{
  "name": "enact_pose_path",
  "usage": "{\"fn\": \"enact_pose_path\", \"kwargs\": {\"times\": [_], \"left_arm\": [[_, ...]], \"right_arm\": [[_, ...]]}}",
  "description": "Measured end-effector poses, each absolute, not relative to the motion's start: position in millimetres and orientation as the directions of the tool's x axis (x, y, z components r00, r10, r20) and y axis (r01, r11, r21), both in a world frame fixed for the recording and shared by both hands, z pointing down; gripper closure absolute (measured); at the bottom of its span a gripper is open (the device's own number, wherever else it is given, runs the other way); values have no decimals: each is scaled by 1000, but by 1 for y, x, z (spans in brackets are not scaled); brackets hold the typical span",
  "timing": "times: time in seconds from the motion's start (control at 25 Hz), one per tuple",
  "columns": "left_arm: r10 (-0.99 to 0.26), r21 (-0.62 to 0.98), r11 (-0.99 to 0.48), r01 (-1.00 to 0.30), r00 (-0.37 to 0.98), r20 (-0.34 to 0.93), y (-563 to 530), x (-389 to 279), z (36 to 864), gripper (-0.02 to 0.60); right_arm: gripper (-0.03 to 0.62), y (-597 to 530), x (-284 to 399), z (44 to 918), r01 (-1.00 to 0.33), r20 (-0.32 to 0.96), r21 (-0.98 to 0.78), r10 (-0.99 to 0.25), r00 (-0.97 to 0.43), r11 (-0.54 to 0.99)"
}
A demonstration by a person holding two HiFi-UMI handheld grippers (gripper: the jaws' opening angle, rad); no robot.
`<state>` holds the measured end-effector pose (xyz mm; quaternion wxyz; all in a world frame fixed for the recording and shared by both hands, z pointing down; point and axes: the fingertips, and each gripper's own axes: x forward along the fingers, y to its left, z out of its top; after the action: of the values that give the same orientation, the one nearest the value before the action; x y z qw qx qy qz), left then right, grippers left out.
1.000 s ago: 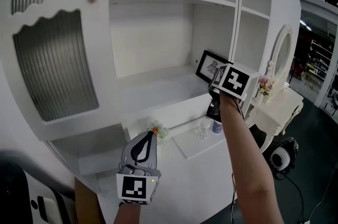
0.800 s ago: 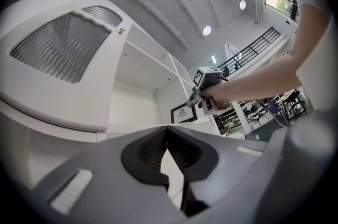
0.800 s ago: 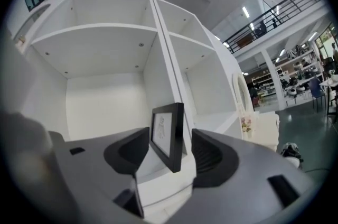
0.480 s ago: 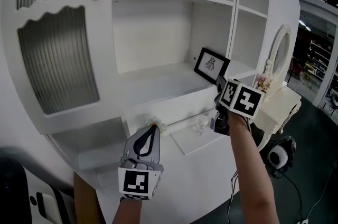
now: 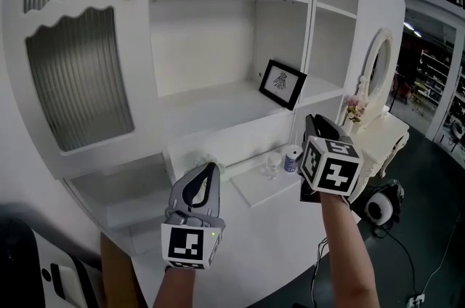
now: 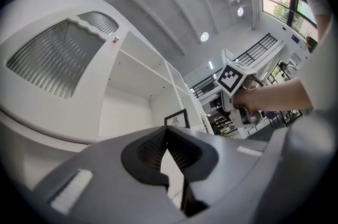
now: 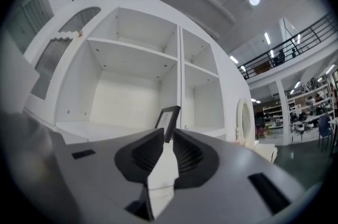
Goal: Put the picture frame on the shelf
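The black picture frame (image 5: 282, 83) with a white print stands upright and slightly tilted back at the right end of the white shelf (image 5: 211, 104). It also shows in the left gripper view (image 6: 177, 119) and beyond the jaw tips in the right gripper view (image 7: 168, 117). My right gripper (image 5: 315, 123) hangs well below and in front of the frame, apart from it. Its jaws have just been closing to a narrow gap with nothing between them (image 7: 168, 136). My left gripper (image 5: 211, 167) is lower left, its jaws closed tip to tip and empty (image 6: 167, 130).
A low ledge (image 5: 254, 192) under the shelf carries a clear glass (image 5: 272, 165) and a blue-and-white cup (image 5: 292, 157). A ribbed-glass cabinet door (image 5: 76, 74) stands open at the left. A white vanity with an oval mirror (image 5: 378, 67) and flowers (image 5: 354, 109) stands to the right.
My right gripper has drawn back from the frame, down and toward me, with its jaws narrower. The frame stays on the shelf. The left gripper has hardly shifted.
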<state>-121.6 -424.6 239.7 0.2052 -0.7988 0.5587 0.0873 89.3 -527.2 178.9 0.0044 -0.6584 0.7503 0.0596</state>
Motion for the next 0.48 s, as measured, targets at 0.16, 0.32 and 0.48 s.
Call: {"fn": "enact_pose_path", "kwargs": {"times": [0.16, 0.32, 0.48], "left_arm": [[-855, -226, -290, -930, 358, -374, -419, -122, 238, 572], [-856, -216, -283, -934, 348, -383, -415, -125, 235, 572], [-855, -213, -278, -937, 343, -389, -413, -126, 233, 572]], "right_arm": [[580, -505, 89, 177, -980, -146, 134, -976, -164, 144], [585, -484, 87, 181, -958, -197, 232, -956, -218, 171], [586, -460, 85, 188, -941, -220, 275, -940, -262, 198]]}}
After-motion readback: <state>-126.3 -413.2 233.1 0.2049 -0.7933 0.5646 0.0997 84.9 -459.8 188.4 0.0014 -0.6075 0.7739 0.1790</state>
